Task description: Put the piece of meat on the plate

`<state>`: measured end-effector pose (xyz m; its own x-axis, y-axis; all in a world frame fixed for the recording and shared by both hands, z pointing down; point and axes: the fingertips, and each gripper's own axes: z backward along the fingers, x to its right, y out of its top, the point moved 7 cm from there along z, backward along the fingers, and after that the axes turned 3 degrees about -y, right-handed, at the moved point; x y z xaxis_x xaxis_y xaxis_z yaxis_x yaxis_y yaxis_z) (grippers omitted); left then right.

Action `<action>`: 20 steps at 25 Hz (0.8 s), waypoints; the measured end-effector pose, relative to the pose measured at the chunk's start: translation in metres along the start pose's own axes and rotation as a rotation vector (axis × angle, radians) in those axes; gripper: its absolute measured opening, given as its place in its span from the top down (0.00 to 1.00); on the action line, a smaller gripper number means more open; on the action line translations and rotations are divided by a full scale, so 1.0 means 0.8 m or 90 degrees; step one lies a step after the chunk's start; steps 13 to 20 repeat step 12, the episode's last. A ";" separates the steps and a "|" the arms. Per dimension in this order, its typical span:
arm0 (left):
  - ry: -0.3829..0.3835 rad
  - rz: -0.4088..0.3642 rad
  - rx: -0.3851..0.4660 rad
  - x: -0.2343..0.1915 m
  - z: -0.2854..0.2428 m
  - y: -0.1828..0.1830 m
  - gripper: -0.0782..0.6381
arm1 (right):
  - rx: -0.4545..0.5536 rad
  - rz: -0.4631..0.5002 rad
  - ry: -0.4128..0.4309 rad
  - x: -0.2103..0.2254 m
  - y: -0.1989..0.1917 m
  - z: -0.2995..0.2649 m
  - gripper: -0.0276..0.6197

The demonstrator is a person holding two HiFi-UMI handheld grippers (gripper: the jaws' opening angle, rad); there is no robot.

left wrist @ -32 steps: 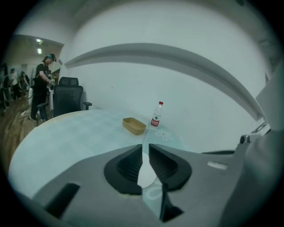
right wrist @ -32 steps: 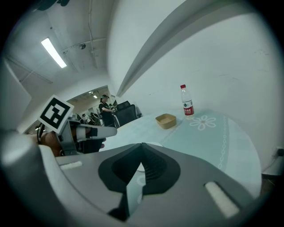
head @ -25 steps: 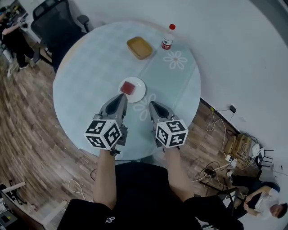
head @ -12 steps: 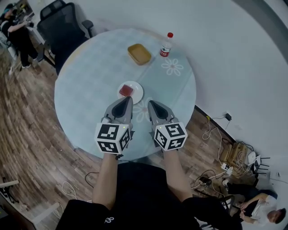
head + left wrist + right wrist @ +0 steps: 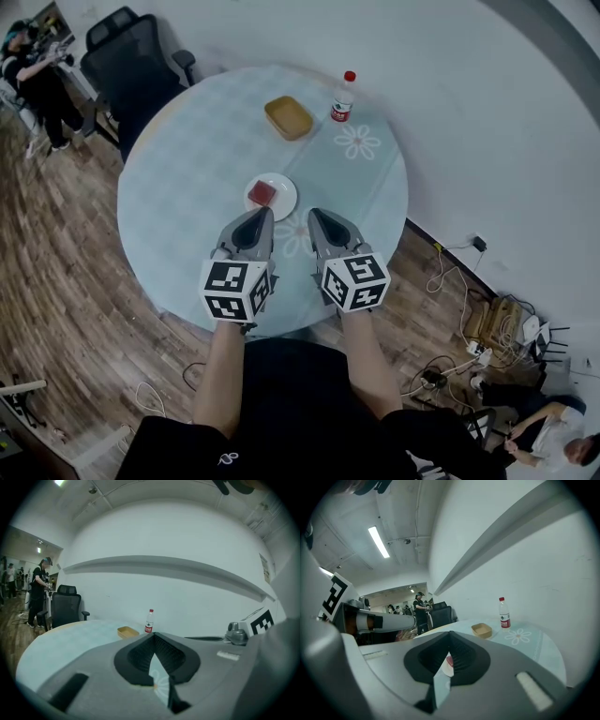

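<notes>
A red piece of meat (image 5: pixel 263 193) lies on a small white plate (image 5: pixel 281 201) near the middle of the round pale-blue table (image 5: pixel 187 159). My left gripper (image 5: pixel 260 214) hovers just short of the plate, shut and empty. Beside it my right gripper (image 5: pixel 315 215) is also shut with nothing in it. In the right gripper view, the meat (image 5: pixel 450 660) and plate (image 5: pixel 447 670) show through the gap below the closed tips (image 5: pixel 449 633). In the left gripper view, the shut left gripper (image 5: pixel 153 634) points towards the table's far side.
A yellow tray (image 5: pixel 289 117) and a red-capped bottle (image 5: pixel 343 97) stand at the table's far side. A black office chair (image 5: pixel 131 61) stands at the far left, with a person (image 5: pixel 37 80) beyond it. Cables and clutter (image 5: pixel 487 319) lie on the floor to the right.
Both grippers have risen over the table's near edge. The left one has shifted right and rolled. The meat stays on the plate.
</notes>
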<state>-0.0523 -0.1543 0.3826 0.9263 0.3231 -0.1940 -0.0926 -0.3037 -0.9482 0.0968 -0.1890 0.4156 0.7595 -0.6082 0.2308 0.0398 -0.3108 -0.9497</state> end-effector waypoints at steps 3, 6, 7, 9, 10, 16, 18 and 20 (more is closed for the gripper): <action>-0.007 0.000 -0.008 0.004 -0.008 -0.004 0.89 | -0.001 -0.007 -0.011 0.011 -0.002 0.003 0.95; -0.014 -0.004 -0.017 0.009 -0.016 -0.007 0.89 | -0.002 -0.012 -0.019 0.020 -0.003 0.006 0.95; -0.016 -0.005 -0.019 0.011 -0.019 -0.007 0.89 | -0.002 -0.013 -0.020 0.022 -0.003 0.007 0.95; -0.019 -0.008 -0.022 0.013 -0.022 -0.008 0.89 | -0.002 -0.013 -0.021 0.025 -0.004 0.008 0.95; -0.019 -0.009 -0.024 0.015 -0.023 -0.008 0.89 | -0.003 -0.012 -0.022 0.026 -0.004 0.008 0.95; -0.021 -0.010 -0.026 0.018 -0.025 -0.009 0.89 | -0.005 -0.008 -0.022 0.028 -0.005 0.009 0.95; -0.021 -0.010 -0.026 0.018 -0.025 -0.009 0.89 | -0.005 -0.008 -0.022 0.028 -0.005 0.009 0.95; -0.021 -0.010 -0.026 0.018 -0.025 -0.009 0.89 | -0.005 -0.008 -0.022 0.028 -0.005 0.009 0.95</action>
